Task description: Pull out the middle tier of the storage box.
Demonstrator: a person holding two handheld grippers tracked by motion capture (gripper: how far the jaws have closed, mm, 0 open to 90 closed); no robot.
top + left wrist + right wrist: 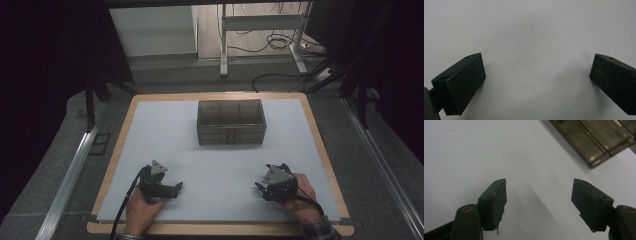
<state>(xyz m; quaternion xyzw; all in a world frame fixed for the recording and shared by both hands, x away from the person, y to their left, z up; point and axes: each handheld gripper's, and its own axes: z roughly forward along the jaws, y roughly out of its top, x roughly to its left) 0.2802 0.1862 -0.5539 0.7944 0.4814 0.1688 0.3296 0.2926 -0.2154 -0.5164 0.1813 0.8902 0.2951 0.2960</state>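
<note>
Left hand-held gripper (176, 189) sits low at the near left of the tabletop (210, 165), jaws wide apart, nothing between them; its own view looks straight down at bare white surface. Right hand-held gripper (260, 187) is at the near right, jaws likewise spread and empty, angled inward. Your target looks to be the box (230, 122), a smoky clear case with dividers, standing alone toward the far middle of the tabletop, well apart from both grippers; the right gripper view catches its corner (596, 142) at upper right. Judgement: the reach has not begun. Bring both grippers forward together, one to each short end, and keep the jaws open until the pads bracket a wall or rim. The front face shows what may be a latch (230, 136), too small to confirm; check it before pulling on a lid. Clear plastic is likely slick, so close squarely rather than on a corner. Nothing lies in the path. Beyond the far edge: a grey floor, a table frame (260, 22) and loose cables (275, 40), all out of reach. Mind your own trailing cable (125, 200) at the left wrist.
</note>
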